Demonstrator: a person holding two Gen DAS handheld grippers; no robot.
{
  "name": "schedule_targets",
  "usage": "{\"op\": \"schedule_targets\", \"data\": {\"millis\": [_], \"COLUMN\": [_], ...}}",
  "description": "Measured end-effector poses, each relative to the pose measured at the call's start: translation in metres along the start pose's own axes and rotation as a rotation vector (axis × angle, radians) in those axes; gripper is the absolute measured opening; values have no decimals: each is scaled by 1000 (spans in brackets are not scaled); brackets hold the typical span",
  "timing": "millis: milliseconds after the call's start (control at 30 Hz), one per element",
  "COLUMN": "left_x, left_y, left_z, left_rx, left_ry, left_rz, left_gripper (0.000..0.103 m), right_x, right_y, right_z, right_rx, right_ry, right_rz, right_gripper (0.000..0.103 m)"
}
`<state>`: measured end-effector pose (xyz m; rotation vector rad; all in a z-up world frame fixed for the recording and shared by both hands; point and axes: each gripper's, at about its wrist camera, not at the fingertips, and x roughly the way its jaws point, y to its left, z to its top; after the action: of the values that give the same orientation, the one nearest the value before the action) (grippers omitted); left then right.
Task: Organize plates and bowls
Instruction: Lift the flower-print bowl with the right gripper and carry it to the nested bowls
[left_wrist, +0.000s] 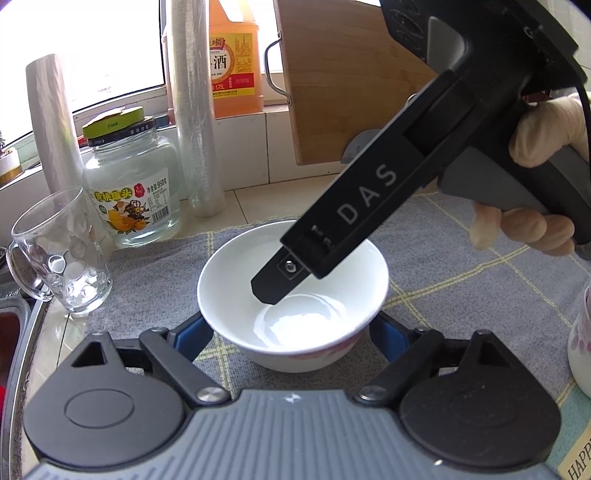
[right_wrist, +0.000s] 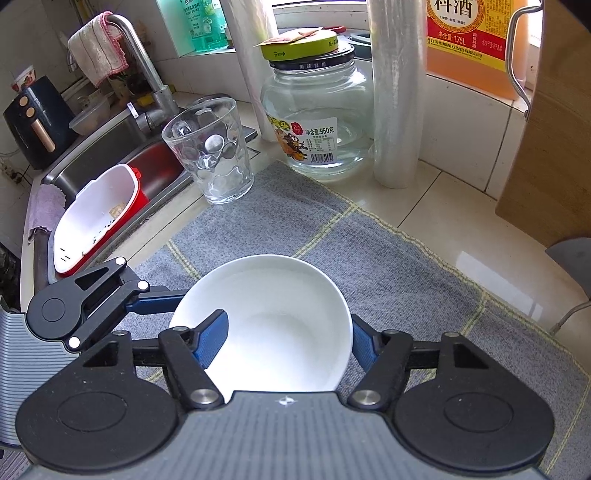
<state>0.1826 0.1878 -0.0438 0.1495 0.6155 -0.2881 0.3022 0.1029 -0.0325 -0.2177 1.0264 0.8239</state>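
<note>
A white bowl (left_wrist: 291, 291) with a red pattern low on its outside stands upright on a grey checked cloth (left_wrist: 155, 273). My left gripper (left_wrist: 291, 332) is open, its blue fingers on either side of the bowl's near wall. My right gripper (right_wrist: 284, 339) comes in from the upper right; one finger is inside the bowl (right_wrist: 273, 321) and the other outside its rim. Whether it pinches the wall is hard to tell. In the right wrist view a left gripper finger (right_wrist: 155, 302) reaches the bowl's left side.
A glass mug (left_wrist: 59, 254), a labelled glass jar (left_wrist: 133, 188), rolls of plastic wrap (left_wrist: 195, 110), an orange bottle (left_wrist: 236, 55) and a wooden board (left_wrist: 351, 74) stand behind. A sink (right_wrist: 110, 155) with a red and white tub (right_wrist: 99, 218) is left. A patterned cup (left_wrist: 581, 343) stands right.
</note>
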Motion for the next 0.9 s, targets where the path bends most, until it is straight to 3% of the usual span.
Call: {"op": "schedule_targets", "data": {"millis": [433,900], "left_x": [-23,-66], "left_y": [-16,-55], "left_z": [8,12], "left_rx": [78,115], "left_ry": [-2,-17], "left_rz": [-22,-69], "left_gripper": [91,91], "right_x": [-34,-98], "right_y": [11,27], "right_z": [-12,-53], "right_rx": [-17,-41], "right_ry": [-23,-89], "right_rz": [10,-18], "right_gripper": [74,75]}}
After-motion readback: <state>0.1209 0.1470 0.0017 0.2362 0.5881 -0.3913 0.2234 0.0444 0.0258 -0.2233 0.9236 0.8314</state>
